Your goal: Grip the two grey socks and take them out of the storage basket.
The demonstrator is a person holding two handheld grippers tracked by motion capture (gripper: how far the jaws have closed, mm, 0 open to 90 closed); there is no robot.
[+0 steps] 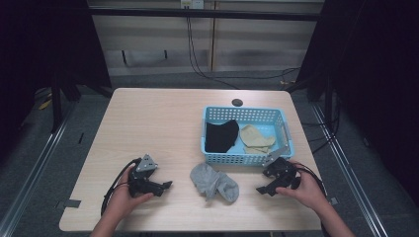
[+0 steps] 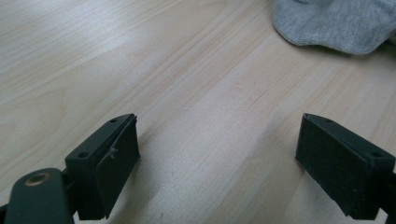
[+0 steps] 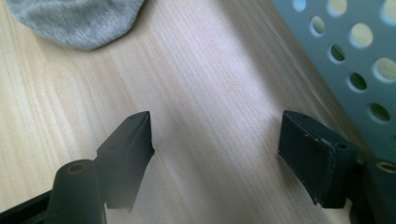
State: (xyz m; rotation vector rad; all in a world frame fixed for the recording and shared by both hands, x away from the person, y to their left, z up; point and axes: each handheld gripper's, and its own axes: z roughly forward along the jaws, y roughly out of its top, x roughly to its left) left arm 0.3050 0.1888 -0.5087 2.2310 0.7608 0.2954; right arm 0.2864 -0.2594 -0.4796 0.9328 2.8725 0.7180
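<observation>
Grey sock point(image 1: 214, 182) lies crumpled on the pale wood bench point(image 1: 158, 123), near its front edge, between the two hand-held grippers and touching neither. Left hand-held gripper point(image 1: 165, 185) sits low over the bench to the sock's left, jaws pointing toward it; in the left gripper view its two black jaws stand wide apart with bare wood between them, and the sock's rounded grey edge point(image 2: 336, 23) shows at the upper right, well ahead of the pads. Right hand-held gripper point(image 1: 263, 190) is on the sock's right, just in front of the blue basket point(image 1: 245, 159), jaws aimed left toward the sock. In the right gripper view its jaws are likewise spread wide, nothing between them but wood grain; the sock's edge point(image 3: 74, 21) sits at upper left, ahead of the jaws, and the basket's perforated wall point(image 3: 355, 56) runs along the right side, close beside the right jaw. Neither hand-held gripper holds anything. Basket stands on the right half of the bench, behind the sock. Inside it: a black sock point(image 1: 221, 137) on the left, and beige socks point(image 1: 256, 138) on the right, lying flat on the basket floor. A dark round hole point(image 1: 237, 102) shows in the bench behind the basket
</observation>
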